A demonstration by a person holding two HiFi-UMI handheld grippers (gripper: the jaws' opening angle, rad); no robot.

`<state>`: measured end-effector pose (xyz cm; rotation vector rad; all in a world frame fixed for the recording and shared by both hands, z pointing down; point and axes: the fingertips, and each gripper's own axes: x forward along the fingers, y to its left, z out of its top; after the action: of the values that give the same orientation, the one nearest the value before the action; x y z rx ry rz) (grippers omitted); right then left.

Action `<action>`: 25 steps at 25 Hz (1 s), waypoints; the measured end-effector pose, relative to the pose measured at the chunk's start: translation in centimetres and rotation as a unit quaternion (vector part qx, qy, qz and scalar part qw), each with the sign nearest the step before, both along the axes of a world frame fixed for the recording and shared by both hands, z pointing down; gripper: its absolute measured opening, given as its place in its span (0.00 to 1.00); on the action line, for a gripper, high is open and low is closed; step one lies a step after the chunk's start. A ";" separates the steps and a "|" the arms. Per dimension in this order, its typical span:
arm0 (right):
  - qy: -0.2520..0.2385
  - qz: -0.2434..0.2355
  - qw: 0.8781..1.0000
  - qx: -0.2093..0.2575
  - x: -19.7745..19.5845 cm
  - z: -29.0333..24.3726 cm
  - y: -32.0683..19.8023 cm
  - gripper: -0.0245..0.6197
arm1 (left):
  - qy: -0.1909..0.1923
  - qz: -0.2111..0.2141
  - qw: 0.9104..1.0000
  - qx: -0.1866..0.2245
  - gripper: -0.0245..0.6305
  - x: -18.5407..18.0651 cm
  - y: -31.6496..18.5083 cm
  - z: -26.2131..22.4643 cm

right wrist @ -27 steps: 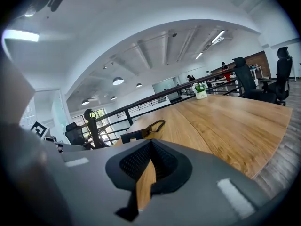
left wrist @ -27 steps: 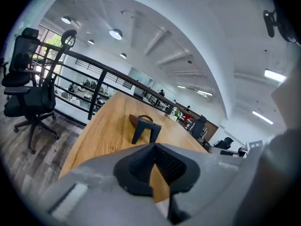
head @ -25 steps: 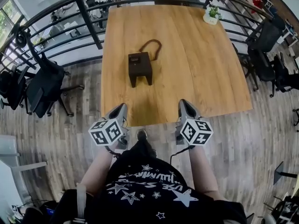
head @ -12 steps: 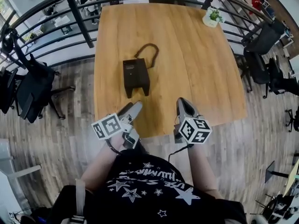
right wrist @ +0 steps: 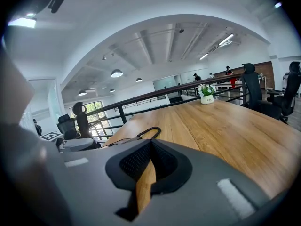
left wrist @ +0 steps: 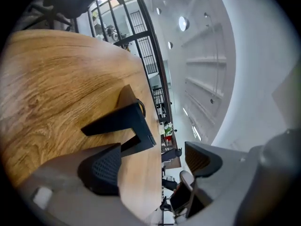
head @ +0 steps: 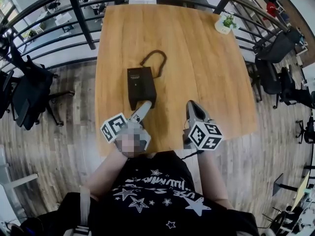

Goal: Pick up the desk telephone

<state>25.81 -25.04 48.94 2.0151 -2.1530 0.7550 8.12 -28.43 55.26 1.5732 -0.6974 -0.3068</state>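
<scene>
The black desk telephone (head: 141,85) lies on the wooden table (head: 211,73), left of its middle, with a dark cord loop (head: 154,60) behind it. My left gripper (head: 144,107) is rolled on its side, its tips just short of the phone's near end. In the left gripper view the phone (left wrist: 123,122) lies a little ahead of the left gripper (left wrist: 155,163). Its jaws have just been opening and stand wide apart with nothing between them. My right gripper (head: 193,108) hovers over the table's near part, right of the phone, shut and empty. In the right gripper view only the cord (right wrist: 151,131) shows past the right gripper (right wrist: 148,166).
A small potted plant (head: 224,18) stands at the table's far right corner. A dark metal railing (head: 74,11) runs behind the table and along its left. Office chairs stand on the wood floor at the left (head: 27,90) and right (head: 278,43).
The left gripper has gone forward to the phone's near end, rolled onto its side and opened from shut. The right gripper has moved forward over the table's near edge.
</scene>
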 end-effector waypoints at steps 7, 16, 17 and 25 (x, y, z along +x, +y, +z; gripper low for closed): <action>-0.008 -0.032 0.999 -0.010 3.1 0.6 -2.8 0.04 | 0.024 -0.085 0.996 -0.031 0.70 1.0 -2.7 0.6; -0.020 -0.095 0.995 -0.011 4.1 1.0 -7.4 0.04 | 0.025 -0.200 0.978 -0.057 0.70 0.2 -5.0 1.8; -0.022 -0.101 0.995 -0.013 4.0 1.3 -7.6 0.04 | 0.021 -0.206 0.977 -0.059 0.70 0.2 -5.2 1.9; -0.037 -0.119 0.992 -0.023 4.1 2.5 -8.1 0.04 | 0.006 -0.242 0.967 -0.076 0.70 -0.2 -5.9 3.0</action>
<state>29.95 -33.17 51.46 1.6917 -2.3386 0.8448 7.92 -34.33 58.24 1.2398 -1.0701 -0.6063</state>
